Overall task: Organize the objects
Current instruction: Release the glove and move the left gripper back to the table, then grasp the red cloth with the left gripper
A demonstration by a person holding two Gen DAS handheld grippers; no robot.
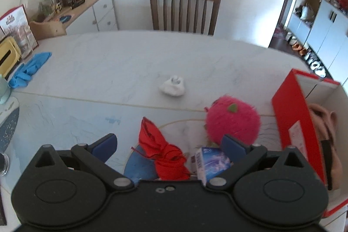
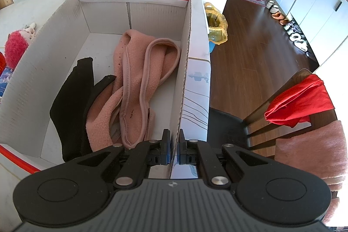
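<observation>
My left tool [image 1: 169, 142] is spread wide with nothing between its blue pads, hovering low over the marble-patterned bench [image 1: 121, 62]. Directly beneath its gap lies a red drawstring pouch [image 1: 159, 149], crumpled, with its cord bunched at the near end; part of it rests on something blue that I cannot identify. Just beside the pouch, toward my right finger, sits a small blue-and-white carton [image 1: 209, 163], partly hidden by that finger. Beyond the carton sits a fuzzy pink plush ball [image 1: 232, 121] with a green patch on top, and farther out on the bench a small white plush toy [image 1: 173, 88] lies alone, well apart from the rest. Blue gloves [image 1: 28, 71] lie at the far left edge of the bench.

My right tool [image 2: 174, 144] is clamped on the right wall of the red-and-white cardboard box [image 2: 186, 62], one finger inside and one outside, with the wall's edge pinched between them. The box stands open on the bench, to the right of the plush ball. Inside it a pink fleece garment [image 2: 134, 84] lies folded along the right side, touching a black fabric piece [image 2: 71, 101] that leans on the left of it.
</observation>
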